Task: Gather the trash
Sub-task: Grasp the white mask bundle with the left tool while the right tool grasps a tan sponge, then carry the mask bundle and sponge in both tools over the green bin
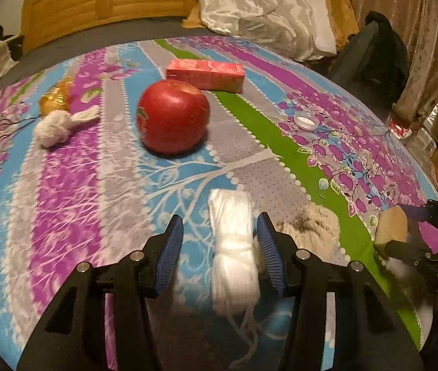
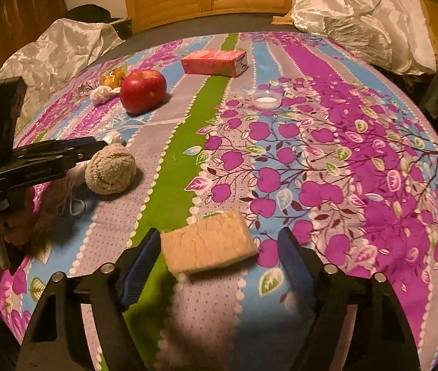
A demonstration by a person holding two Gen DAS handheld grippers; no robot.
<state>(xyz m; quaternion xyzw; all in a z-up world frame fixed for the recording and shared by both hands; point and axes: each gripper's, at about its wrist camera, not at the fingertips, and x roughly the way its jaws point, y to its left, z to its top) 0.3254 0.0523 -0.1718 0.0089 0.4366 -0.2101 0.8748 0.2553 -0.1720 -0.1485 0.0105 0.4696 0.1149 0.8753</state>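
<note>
Left gripper (image 1: 220, 247) spread, white yarn bundle (image 1: 234, 253) between its fingers, untouched. Right gripper (image 2: 219, 253) spread, straddling tan sponge (image 2: 208, 241).

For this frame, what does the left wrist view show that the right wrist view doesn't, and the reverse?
Left wrist only: the white yarn bundle seen whole between the left gripper fingers.
Right wrist only: the whole sponge between the right gripper fingers, and the beige yarn ball in full.
Both: the apple, pink box, small white lid and patterned cloth.
</note>
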